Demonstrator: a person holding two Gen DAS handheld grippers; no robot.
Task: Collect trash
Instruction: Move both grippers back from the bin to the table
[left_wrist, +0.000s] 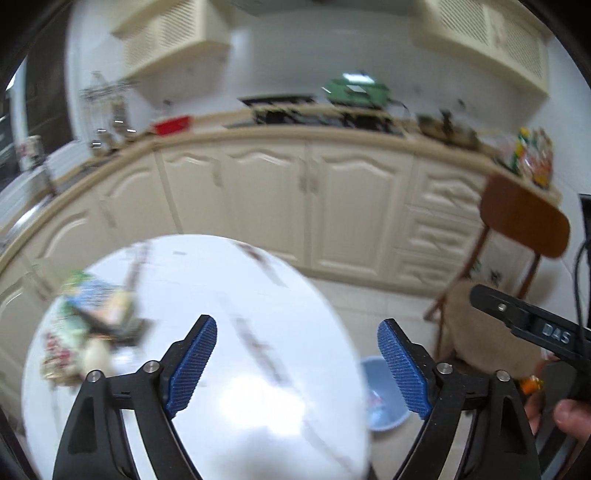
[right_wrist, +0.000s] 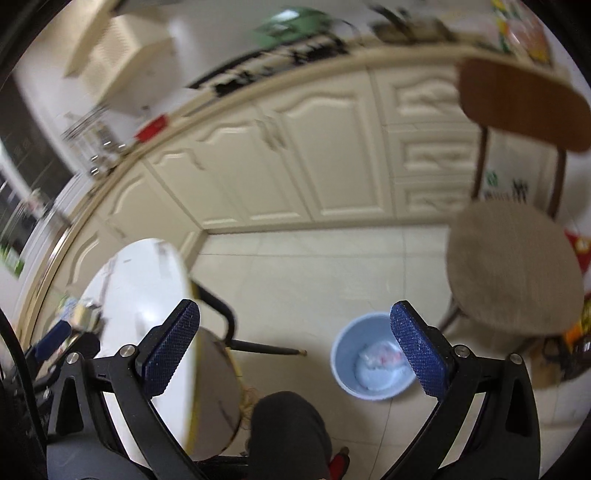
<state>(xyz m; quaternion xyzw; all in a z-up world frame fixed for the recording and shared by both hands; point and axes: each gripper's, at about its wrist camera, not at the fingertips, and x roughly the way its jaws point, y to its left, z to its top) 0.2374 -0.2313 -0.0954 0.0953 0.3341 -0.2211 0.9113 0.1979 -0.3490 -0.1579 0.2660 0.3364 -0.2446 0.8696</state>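
Observation:
In the left wrist view my left gripper (left_wrist: 297, 330) stands open above the round white table (left_wrist: 229, 413), nothing between its blue pads. A blurred heap of wrappers and packets (left_wrist: 88, 325) lies at the table's left edge. The light blue bin (left_wrist: 380, 406) stands on the floor just right of the table. In the right wrist view my right gripper (right_wrist: 295, 317) is wide open and empty, high over the floor. The blue bin (right_wrist: 345, 363) shows below its right finger, crumpled white trash (right_wrist: 376, 356) lying inside. The wrappers (right_wrist: 83, 314) appear at the far left.
Cream kitchen cabinets (left_wrist: 295, 206) and a cluttered counter run across the back. A wooden chair with a round beige seat (right_wrist: 513, 266) stands right of the bin. A person's dark-trousered knee (right_wrist: 288, 432) is at the bottom. The right gripper's body (left_wrist: 532, 325) juts in from the right.

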